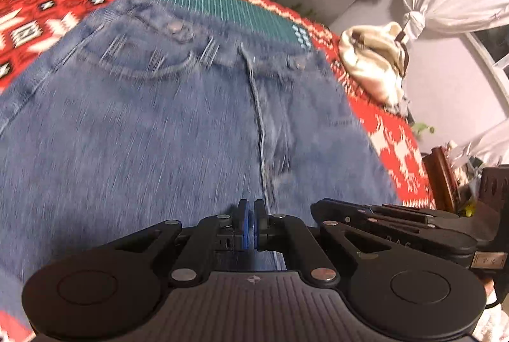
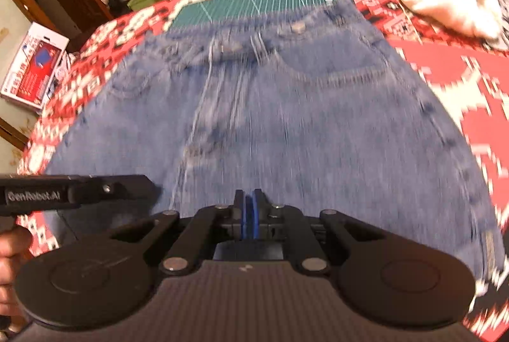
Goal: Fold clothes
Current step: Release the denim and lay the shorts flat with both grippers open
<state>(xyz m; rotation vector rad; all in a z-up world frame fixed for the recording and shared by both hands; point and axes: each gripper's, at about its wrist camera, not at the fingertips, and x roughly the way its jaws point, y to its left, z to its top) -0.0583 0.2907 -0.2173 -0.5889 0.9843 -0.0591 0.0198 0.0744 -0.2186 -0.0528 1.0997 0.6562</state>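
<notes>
Blue jeans [image 1: 159, 126] lie spread on a red patterned blanket [image 1: 47, 8], front side up, waistband and button at the far end. My left gripper [image 1: 251, 208] is low over the denim near the fly seam, its blue pads pressed together with a fold of denim seemingly pinched between them. In the right wrist view the jeans [image 2: 302, 119] fill the middle, and my right gripper [image 2: 248, 199] is shut the same way over them. Each gripper's body shows at the edge of the other's view, side by side. Both views are motion-blurred.
A green cutting mat [image 1: 229, 11] sticks out from under the waistband. A cream garment [image 1: 372, 56] is heaped on the blanket's far right corner. Off the left edge stand a printed box [image 2: 31, 65] and dark wood furniture. A hand [image 2: 9, 253] holds the left gripper.
</notes>
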